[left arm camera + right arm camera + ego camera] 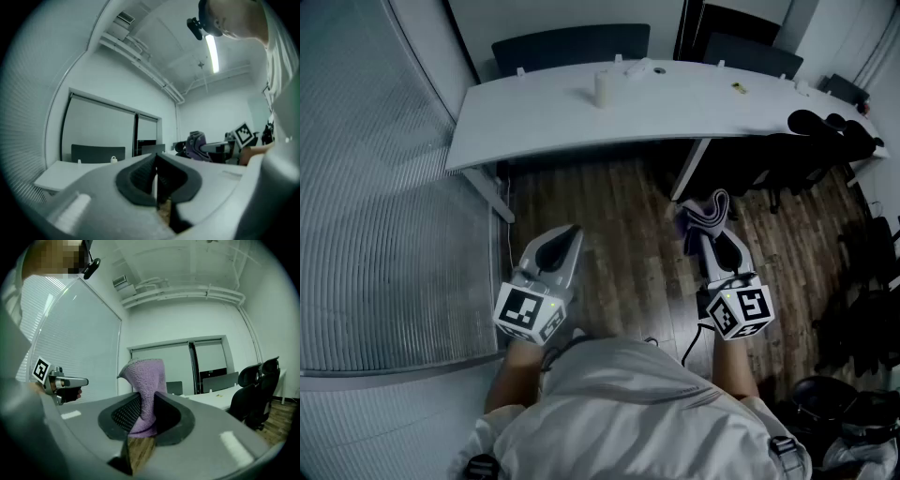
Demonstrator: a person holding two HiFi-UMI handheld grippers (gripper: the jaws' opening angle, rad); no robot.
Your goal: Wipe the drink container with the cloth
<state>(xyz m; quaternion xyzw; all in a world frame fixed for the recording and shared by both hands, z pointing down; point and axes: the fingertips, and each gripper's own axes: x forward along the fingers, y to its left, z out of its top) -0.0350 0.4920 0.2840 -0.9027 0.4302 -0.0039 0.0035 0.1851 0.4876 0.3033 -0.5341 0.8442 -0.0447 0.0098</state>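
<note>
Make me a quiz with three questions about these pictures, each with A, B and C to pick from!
1. Where does the drink container stand? A on a shelf. B on the white table. C inside a box.
2. What colour is the cloth? A purple. B yellow. C red.
3. How are the left tongs? A wide open. B shut on a spoon. C shut with nothing between them.

Answers: 1 B, the head view shows it standing on the white table. 2 A, it sticks up purple from the right tongs, which pinch it. 3 C, their pads meet and nothing is between them.
</note>
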